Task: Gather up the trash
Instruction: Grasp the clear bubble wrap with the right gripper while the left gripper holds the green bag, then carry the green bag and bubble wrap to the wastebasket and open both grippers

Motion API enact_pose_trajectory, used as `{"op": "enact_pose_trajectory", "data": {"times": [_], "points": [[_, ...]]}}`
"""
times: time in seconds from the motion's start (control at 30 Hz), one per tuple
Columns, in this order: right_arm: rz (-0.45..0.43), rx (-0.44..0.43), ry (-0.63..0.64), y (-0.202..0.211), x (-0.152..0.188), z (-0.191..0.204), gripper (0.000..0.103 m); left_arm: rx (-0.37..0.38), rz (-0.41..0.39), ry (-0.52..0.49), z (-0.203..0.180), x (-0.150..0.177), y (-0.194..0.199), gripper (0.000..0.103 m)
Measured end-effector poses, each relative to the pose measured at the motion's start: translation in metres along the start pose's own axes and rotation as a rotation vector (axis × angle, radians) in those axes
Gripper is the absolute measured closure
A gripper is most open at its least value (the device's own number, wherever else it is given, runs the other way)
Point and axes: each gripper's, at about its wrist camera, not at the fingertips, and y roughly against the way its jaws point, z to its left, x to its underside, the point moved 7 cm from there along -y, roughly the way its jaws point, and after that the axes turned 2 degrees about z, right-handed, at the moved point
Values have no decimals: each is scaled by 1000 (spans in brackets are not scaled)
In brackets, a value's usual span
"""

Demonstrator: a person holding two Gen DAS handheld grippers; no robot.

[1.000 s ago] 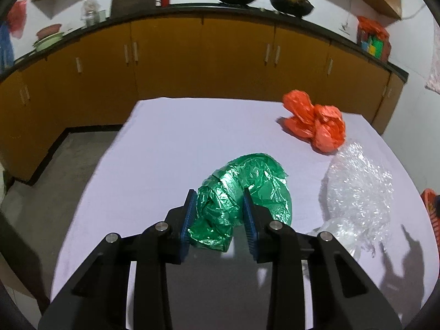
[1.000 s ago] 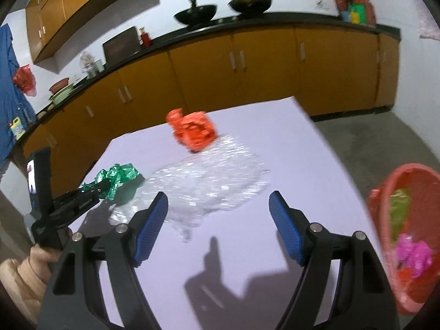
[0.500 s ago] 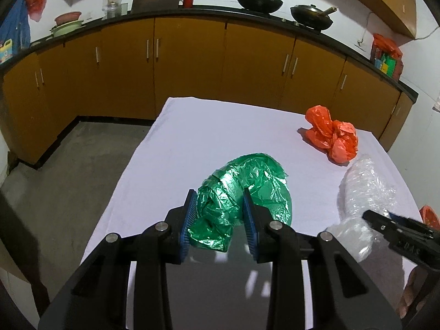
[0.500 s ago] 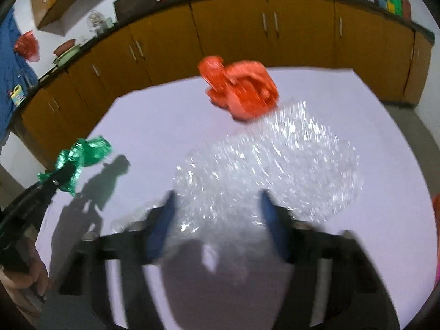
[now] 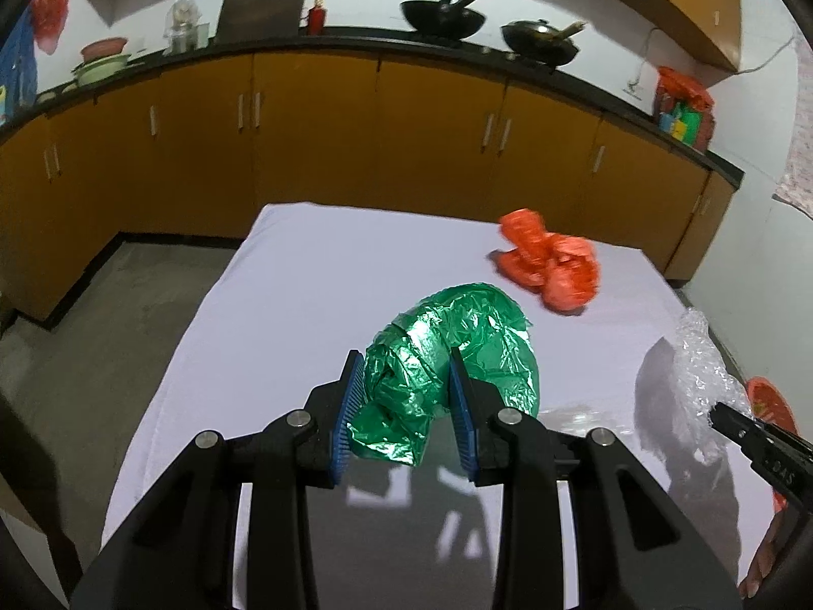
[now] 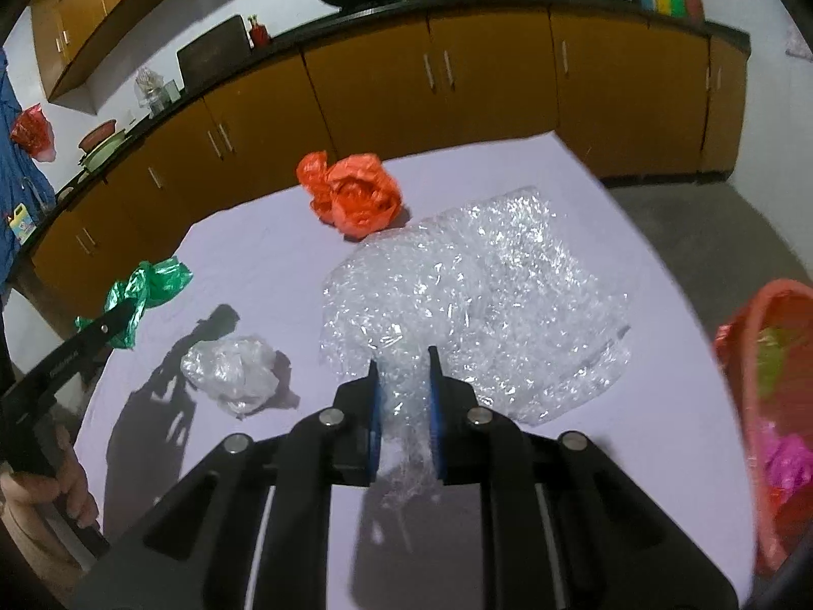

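My left gripper (image 5: 405,361) is shut on a crumpled green plastic bag (image 5: 488,351), which bulges out past the pads above the white table (image 5: 305,279). The right wrist view shows that same green bag (image 6: 157,279) at the left, pinched in the left gripper (image 6: 122,312). My right gripper (image 6: 403,358) is shut on the near edge of a clear bubble wrap sheet (image 6: 482,295); the rest of the sheet lies spread on the table. An orange plastic bag (image 6: 353,193) sits beyond it, and a crumpled clear plastic ball (image 6: 233,366) lies to the left.
A red basket (image 6: 772,396) with coloured trash inside stands off the table's right edge. Brown kitchen cabinets (image 5: 355,142) with pans on the counter run behind the table. A hand (image 6: 66,488) holds the left gripper at the lower left.
My right gripper went from wide open above the table to shut on the bubble wrap's near edge. The left gripper still holds the green bag, slightly higher.
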Motion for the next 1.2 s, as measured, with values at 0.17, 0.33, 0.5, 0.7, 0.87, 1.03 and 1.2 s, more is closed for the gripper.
{"op": "enact_pose_trajectory", "data": {"times": [0.17, 0.33, 0.5, 0.7, 0.87, 1.03, 1.2], "points": [[-57, 23, 4, 37, 1, -14, 87, 41, -26, -26, -31, -5, 17, 70], [-106, 44, -26, 75, 5, -36, 87, 85, -42, -53, -64, -5, 30, 70], [-144, 85, -57, 107, 12, -63, 87, 125, -42, -69, -92, -2, 38, 70], [-177, 156, -91, 138, 24, -100, 87, 169, -32, -97, -125, 4, 43, 70], [-195, 214, -124, 159, 36, -130, 87, 211, -16, -122, -155, 12, 45, 70], [-210, 264, -150, 178, 46, -156, 87, 253, 0, -144, -183, 20, 47, 70], [-221, 303, -178, 191, 52, -178, 87, 287, 13, -160, -205, 25, 47, 70]]}}
